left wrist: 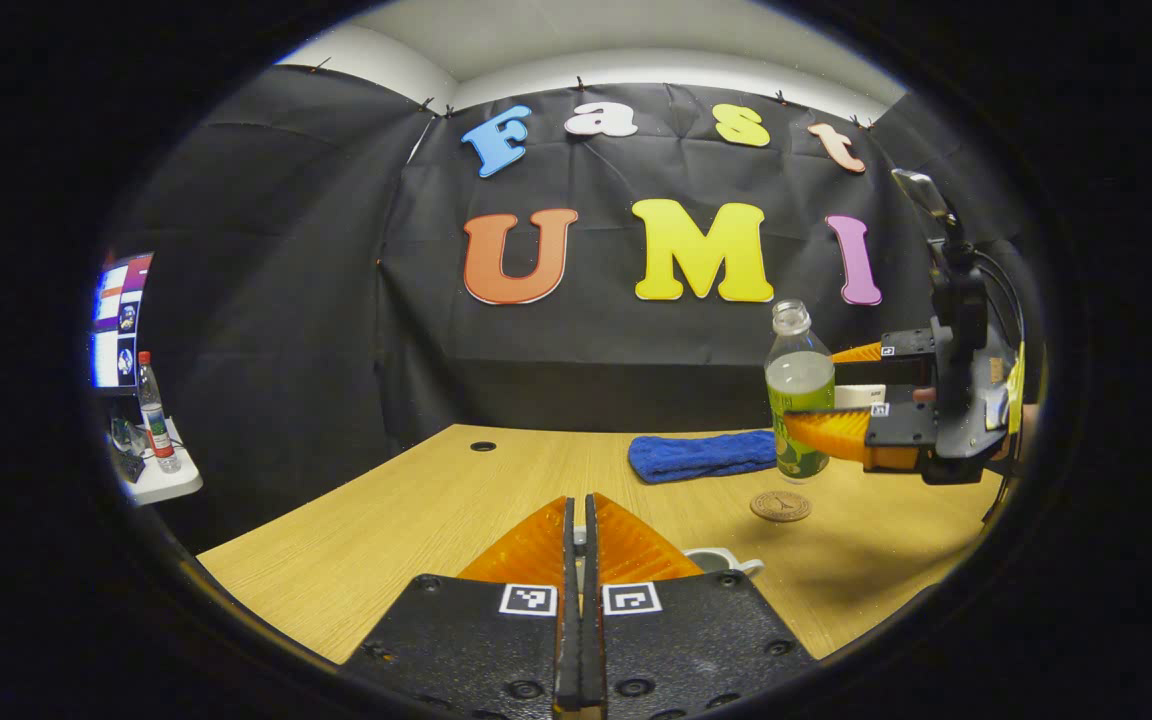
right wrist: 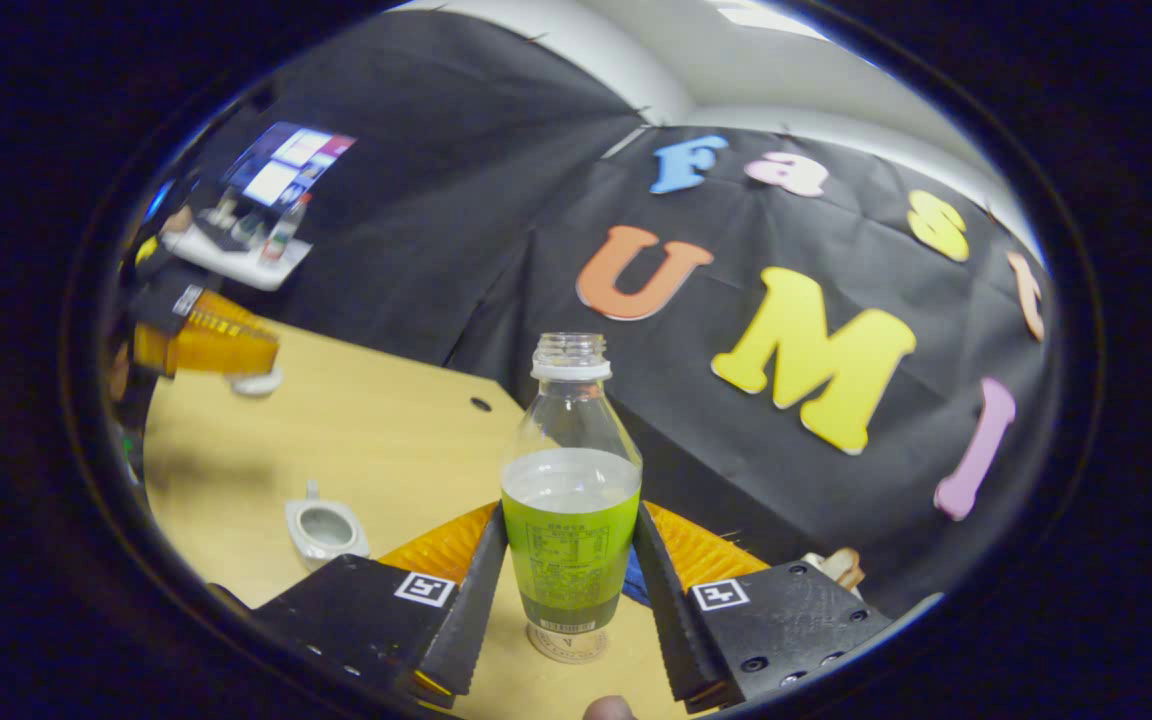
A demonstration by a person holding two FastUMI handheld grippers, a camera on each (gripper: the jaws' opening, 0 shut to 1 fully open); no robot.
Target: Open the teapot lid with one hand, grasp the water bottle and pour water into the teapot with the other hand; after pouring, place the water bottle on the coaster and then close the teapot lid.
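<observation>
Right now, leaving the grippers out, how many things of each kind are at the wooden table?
Water bottle: 1
Coaster: 1
Blue towel: 1
Teapot: 1
Teapot lid: 1
Total: 5

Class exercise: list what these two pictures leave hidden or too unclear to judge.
1. Left gripper view: the teapot is mostly hidden behind the left gripper.
2. Right gripper view: the water bottle covers most of the coaster; whether it rests on it cannot be told.
3. Right gripper view: the white piece at the left gripper's tips is small and blurred near the edge; probably the lid, not certain.
</observation>
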